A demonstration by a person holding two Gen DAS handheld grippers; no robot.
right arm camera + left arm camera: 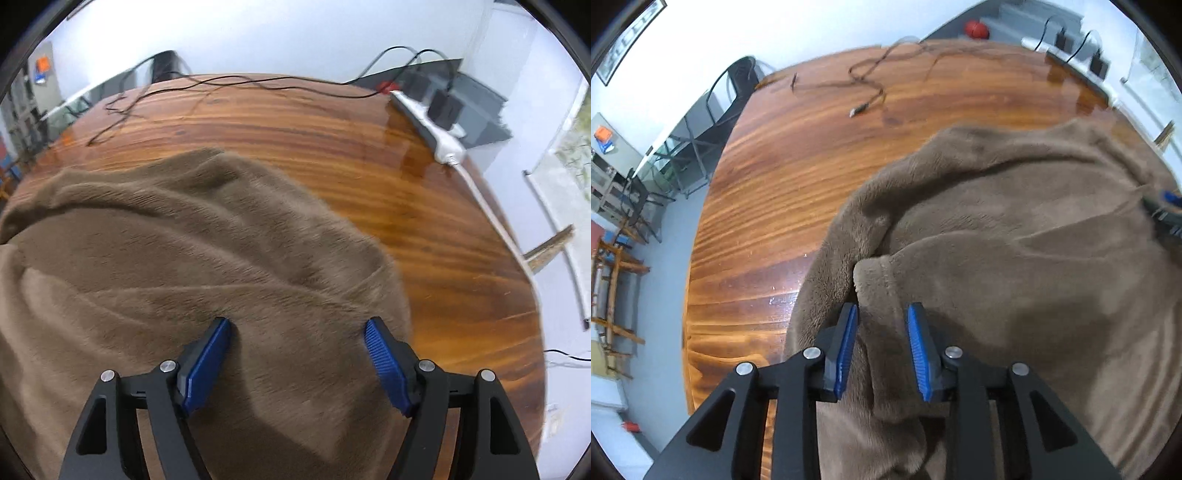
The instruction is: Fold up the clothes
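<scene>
Brown fleece garment (1015,240) lies bunched on the round varnished wooden table (768,206); left gripper (882,314) straddles a raised fold, jaws partly open, gripping nothing; right gripper (299,328) stands wide open over cloth, positioned for pinching

Both views are bright and evenly lit, with pale, nearly washed-out walls at the top. Glare streaks the table (746,229) at centre left in the left view and upper right in the right view. Soft shadows lie under the fingers on the cloth (184,258). Fisheye bending curves the edges; dark vignette fills the corners. The cables (864,79) look motion-blurred.
</scene>
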